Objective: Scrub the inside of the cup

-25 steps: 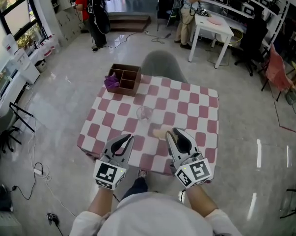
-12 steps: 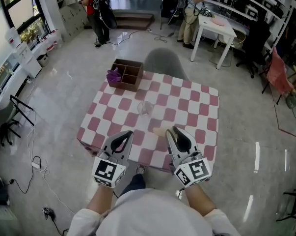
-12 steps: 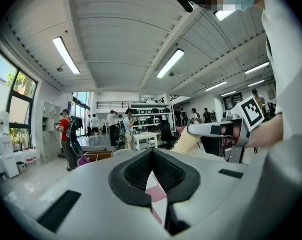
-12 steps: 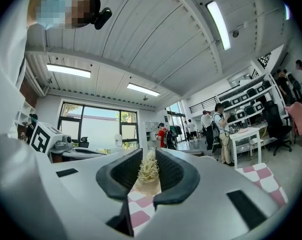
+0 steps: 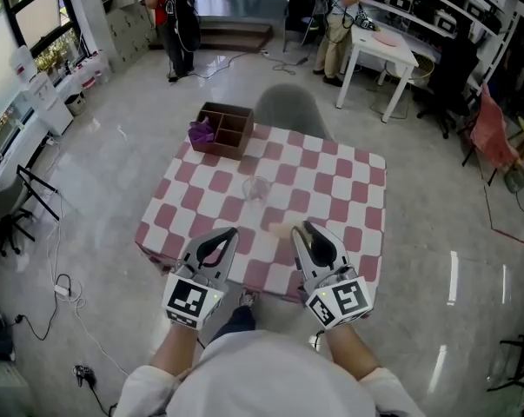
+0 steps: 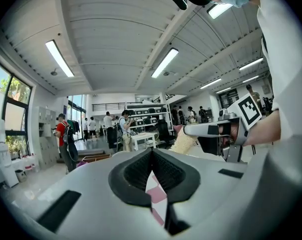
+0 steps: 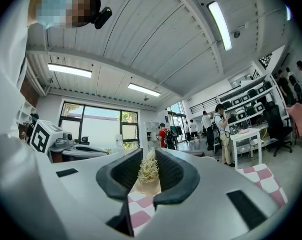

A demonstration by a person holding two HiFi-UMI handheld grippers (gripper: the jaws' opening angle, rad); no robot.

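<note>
A clear cup (image 5: 255, 188) stands upright near the middle of the red-and-white checkered table (image 5: 348, 189). Both grippers hover over the table's near edge, well short of the cup. My left gripper (image 5: 225, 235) is shut with nothing between its jaws; in the left gripper view its pads (image 6: 140, 171) meet. My right gripper (image 5: 303, 230) is shut on a beige fibrous scrubber (image 5: 283, 230), which sticks out toward the left. In the right gripper view the scrubber (image 7: 148, 170) sits pinched between the pads. The cup does not show in either gripper view.
A brown wooden compartment box (image 5: 225, 130) with a purple cloth (image 5: 201, 133) stands at the table's far left corner. A grey chair (image 5: 288, 113) sits behind the table. People stand far off by a white desk (image 5: 379, 46). Cables (image 5: 66, 289) lie on the floor at left.
The head view has drifted slightly. Both grippers keep about the same places over the near edge, and the scrubber stays in the right gripper.
</note>
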